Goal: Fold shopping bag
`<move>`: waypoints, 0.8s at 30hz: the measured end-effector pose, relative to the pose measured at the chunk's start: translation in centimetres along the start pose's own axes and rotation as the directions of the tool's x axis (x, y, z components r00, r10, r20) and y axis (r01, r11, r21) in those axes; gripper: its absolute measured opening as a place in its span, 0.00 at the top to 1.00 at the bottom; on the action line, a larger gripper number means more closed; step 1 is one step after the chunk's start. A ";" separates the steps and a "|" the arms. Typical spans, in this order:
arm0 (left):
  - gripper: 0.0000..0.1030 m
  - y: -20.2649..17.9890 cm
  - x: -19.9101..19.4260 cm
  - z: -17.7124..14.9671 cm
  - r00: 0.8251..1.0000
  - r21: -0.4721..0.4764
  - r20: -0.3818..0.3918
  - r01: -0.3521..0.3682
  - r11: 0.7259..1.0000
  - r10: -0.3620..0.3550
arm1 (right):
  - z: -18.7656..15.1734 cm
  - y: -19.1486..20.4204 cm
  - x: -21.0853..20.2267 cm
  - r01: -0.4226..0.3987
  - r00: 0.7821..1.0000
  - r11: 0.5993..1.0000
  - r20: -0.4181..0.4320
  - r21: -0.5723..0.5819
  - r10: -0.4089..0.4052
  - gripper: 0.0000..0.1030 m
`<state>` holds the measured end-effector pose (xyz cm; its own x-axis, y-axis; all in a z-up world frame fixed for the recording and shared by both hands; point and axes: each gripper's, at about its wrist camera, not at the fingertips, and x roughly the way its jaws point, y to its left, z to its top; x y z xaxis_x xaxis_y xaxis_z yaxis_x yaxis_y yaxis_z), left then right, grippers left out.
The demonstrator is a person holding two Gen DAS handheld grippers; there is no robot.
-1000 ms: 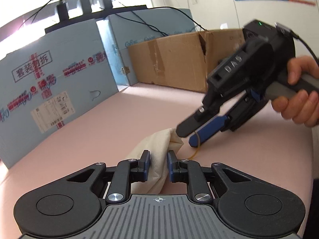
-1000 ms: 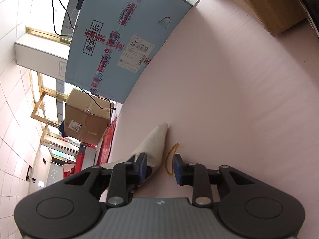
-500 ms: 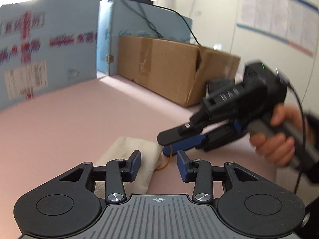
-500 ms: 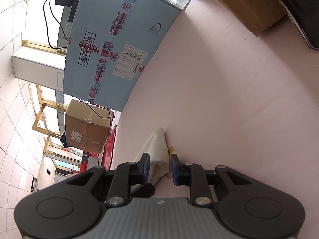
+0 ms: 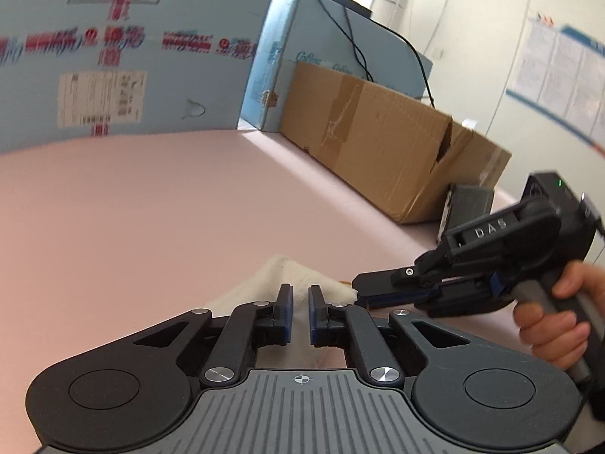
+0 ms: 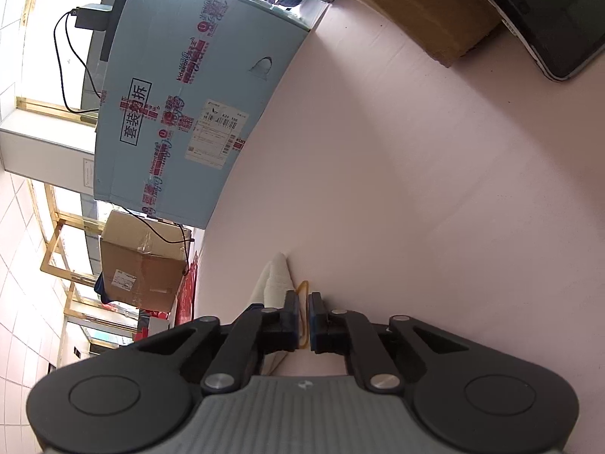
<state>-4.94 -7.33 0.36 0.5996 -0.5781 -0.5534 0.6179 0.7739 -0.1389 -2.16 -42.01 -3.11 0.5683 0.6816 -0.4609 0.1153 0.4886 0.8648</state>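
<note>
Now both claws have just been closing: the left gripper (image 5: 300, 304) clenched on the cream shopping bag (image 5: 302, 276) low in frame, the right gripper (image 6: 302, 316) nipping its yellow cord (image 6: 303, 288) on the pink table (image 5: 151, 204).

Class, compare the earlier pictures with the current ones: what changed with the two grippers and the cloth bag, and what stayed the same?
Both have just been closing. The left hand-held gripper opened briefly, then closed on the folded cream cloth shopping bag. The right hand-held gripper narrowed around the thin yellow rubber band beside the bag; whether its pads press the band is unclear. The bag stayed on the pink tabletop.
</note>
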 end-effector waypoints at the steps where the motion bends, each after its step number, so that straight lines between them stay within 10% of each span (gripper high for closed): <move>1: 0.94 -0.5 0.0 0.0 1.000 0.033 -0.001 -0.017 0.999 0.017 | 0.0 -0.1 0.0 -0.005 1.000 1.000 0.001 0.007 0.005 0.98; 12: 0.95 -1.4 0.2 0.1 0.999 0.088 -0.003 -0.037 0.995 0.037 | 0.8 -0.5 1.4 -0.176 0.982 0.979 -0.055 0.102 0.183 0.98; 24: 0.95 -1.4 0.2 -0.1 1.000 0.076 -0.001 -0.029 0.997 0.029 | 2.4 1.6 5.3 -0.090 0.988 0.993 -0.119 0.076 0.099 0.95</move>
<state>-5.76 -8.48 0.40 0.6167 -0.5552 -0.5580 0.6371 0.7684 -0.0604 2.96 -38.94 -3.64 0.4757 0.7865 -0.3938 0.1250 0.3827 0.9154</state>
